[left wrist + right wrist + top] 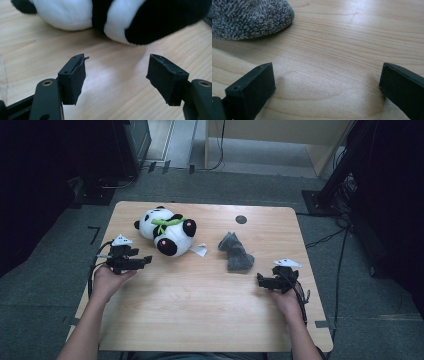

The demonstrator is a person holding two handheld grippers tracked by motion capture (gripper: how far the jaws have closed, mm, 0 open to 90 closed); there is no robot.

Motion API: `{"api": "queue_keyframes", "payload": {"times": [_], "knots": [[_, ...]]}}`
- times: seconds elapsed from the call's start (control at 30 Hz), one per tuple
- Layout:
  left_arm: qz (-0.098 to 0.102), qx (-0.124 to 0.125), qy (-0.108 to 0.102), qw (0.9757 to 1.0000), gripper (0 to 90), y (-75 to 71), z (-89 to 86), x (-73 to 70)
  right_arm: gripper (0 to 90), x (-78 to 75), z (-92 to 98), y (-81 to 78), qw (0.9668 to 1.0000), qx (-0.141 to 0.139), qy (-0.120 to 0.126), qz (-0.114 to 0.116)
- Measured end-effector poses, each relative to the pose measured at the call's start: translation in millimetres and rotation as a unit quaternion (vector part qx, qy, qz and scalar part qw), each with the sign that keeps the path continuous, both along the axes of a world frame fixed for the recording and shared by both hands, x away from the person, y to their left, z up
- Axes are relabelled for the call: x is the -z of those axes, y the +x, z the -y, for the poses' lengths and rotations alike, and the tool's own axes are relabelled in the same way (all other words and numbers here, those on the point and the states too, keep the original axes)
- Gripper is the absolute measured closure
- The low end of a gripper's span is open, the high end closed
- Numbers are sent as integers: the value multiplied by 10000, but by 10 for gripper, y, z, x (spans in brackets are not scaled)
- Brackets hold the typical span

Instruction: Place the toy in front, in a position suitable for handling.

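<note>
A black-and-white panda plush point(166, 230) with a green scarf lies on the wooden table point(200, 300), left of centre toward the back. In the left gripper view the panda plush point(117, 17) lies just beyond the jaws. My left gripper point(148, 259) hovers to the plush's front left, pointing right; my left gripper point(116, 75) is open with bare wood between its jaws. A grey fuzzy cloth point(235, 252) lies right of centre. My right gripper point(260, 279) rests low, front right of the cloth, pointing left. The grey cloth point(249, 17) lies ahead of my right gripper point(327, 85), which is open and holds nothing.
A white tag point(199, 250) sticks out beside the plush. A dark round hole point(241, 219) marks the table's far side. Black stands and cables point(345, 195) crowd the floor at the right; dark equipment point(100, 160) stands at the back left.
</note>
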State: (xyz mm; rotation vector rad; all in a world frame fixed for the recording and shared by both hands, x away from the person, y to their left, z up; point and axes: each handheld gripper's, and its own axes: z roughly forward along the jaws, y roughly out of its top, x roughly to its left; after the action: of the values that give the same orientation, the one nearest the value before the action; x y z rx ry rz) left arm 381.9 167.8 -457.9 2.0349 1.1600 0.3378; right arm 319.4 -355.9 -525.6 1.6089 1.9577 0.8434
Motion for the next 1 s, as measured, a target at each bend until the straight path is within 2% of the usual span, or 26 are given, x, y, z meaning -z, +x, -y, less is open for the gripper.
{"api": "queue_keyframes", "payload": {"times": [0.33,0.4,0.5,0.67,0.87,1.0], "knots": [[144,55,36,9999,321,157,36,-152,0,0,-4,-2,10000,5,-3,-1],[224,56,-13,9997,326,185,43,-189,0,0,-4,-2,10000,5,-1,-1],[210,91,-46,9997,327,232,65,-233,0,0,-4,-2,10000,4,-3,1],[273,163,19,9995,330,332,112,-314,0,0,-4,-2,10000,5,0,-1],[255,221,36,9994,335,460,157,-395,0,0,-4,-2,10000,-2,-1,0],[322,299,125,9990,339,522,209,-475,0,0,-4,-2,10000,-4,-3,0]]}}
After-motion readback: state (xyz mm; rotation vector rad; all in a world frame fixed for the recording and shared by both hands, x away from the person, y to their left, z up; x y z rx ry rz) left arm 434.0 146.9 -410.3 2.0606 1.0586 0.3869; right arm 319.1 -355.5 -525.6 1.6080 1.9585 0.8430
